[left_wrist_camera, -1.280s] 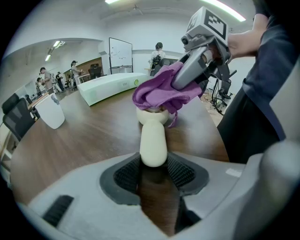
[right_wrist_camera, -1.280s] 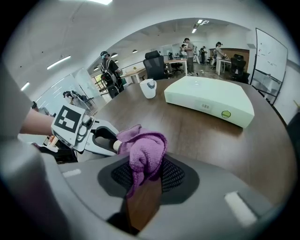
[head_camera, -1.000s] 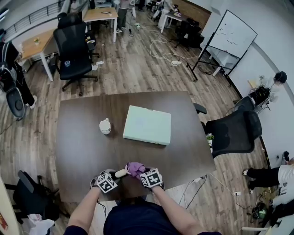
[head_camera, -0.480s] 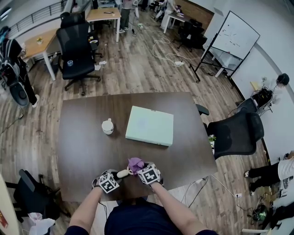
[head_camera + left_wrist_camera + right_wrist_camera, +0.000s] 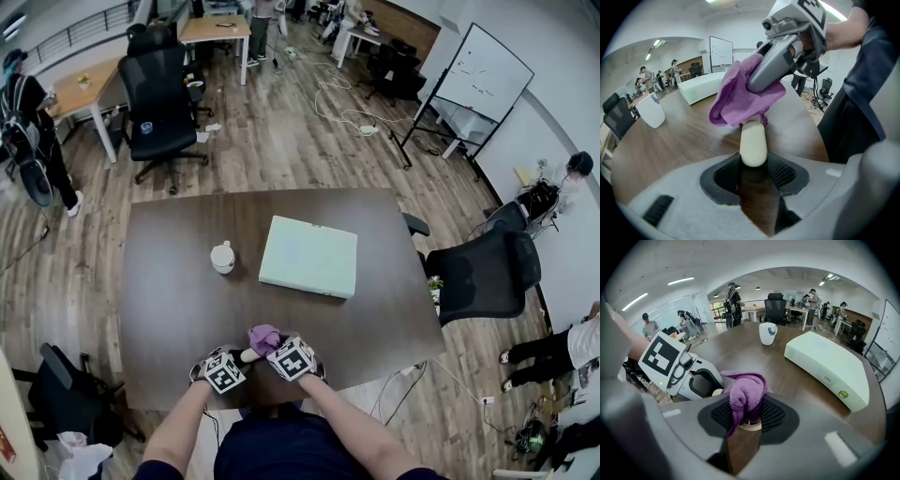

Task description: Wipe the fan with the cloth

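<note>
As the head view looks steeply down, a square, dark brown wood-grain surface [image 5: 169,309] shows on a plank floor [image 5: 272,141] in an open office. Both grippers sit close together at its near edge. The left gripper [image 5: 234,361] holds the cream fan [image 5: 247,354] by its handle. The right gripper [image 5: 274,345] is clamped on the purple cloth [image 5: 263,335], which is bunched over the fan's far end. Well apart from them, near the middle of the surface, lie a flat pale green box [image 5: 308,255] with rounded corners and, to its left, a white mug [image 5: 222,257]. Black office chairs [image 5: 155,98] stand beyond the surface and at its right. A whiteboard [image 5: 478,75] on a stand is by the far right wall.

In the left gripper view, the ribbed black pads [image 5: 780,171] press the handle's rounded butt from both sides. The handle is smooth, glossy plastic. The cloth, soft and folded, drapes over its upper part and hides the fan's head. The right gripper's grey body enters from upper right, pinching the cloth.

In the right gripper view, the cloth shows a looped, towel-like pile. It is bundled between the textured pads, with a cream edge of the fan just beneath it. The left gripper's marker cube and grey housing stand just to the left. The box carries a small round button on its near side. Several persons stand among the far desks [image 5: 752,311].
</note>
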Demonstrator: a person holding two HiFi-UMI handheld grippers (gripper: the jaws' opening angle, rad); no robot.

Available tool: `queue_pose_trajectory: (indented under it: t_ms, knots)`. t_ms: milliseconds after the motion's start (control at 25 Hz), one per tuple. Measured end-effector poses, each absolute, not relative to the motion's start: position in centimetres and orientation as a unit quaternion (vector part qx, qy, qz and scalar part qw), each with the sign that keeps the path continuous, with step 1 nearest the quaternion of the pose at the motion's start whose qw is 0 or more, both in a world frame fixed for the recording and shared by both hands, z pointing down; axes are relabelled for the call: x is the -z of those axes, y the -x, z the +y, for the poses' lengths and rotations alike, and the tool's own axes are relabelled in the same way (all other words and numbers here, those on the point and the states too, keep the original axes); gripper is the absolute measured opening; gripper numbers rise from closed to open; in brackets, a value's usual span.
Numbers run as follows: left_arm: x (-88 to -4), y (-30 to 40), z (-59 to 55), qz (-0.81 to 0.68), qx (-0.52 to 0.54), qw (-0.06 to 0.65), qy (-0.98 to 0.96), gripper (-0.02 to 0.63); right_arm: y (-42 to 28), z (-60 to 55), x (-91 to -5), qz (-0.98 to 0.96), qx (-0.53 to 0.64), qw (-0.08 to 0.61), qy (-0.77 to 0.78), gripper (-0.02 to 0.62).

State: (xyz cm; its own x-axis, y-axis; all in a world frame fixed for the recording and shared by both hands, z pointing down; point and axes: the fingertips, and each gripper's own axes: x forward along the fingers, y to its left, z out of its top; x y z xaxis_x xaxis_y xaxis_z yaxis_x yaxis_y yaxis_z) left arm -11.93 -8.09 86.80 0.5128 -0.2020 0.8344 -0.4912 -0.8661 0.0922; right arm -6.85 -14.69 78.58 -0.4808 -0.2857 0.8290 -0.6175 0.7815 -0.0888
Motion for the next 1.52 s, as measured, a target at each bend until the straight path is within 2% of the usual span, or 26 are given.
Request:
queue_pose_trajectory:
  t_ms: [600, 1040, 1520]
  knots:
    - [-87.0, 11.7, -8.2, -0.203, -0.45, 0.161, -0.855, 0.173, 8.9, -10.4, -79.4, -0.858, -0.148, 0.462, -0.17, 0.124]
    - [-87.1, 11.9, -8.0, -0.203, -0.45, 0.161, -0.855, 0.173, 4.4, -9.4, -80.0, -0.839, -0.186, 0.485, -0.162, 0.126]
    - [-87.1, 12.2, -8.0, -0.205, -0.46, 0.166, -0.848, 0.175, 1.1, -9.7, -79.7, -0.829, -0.24, 0.463, -0.204, 0.125]
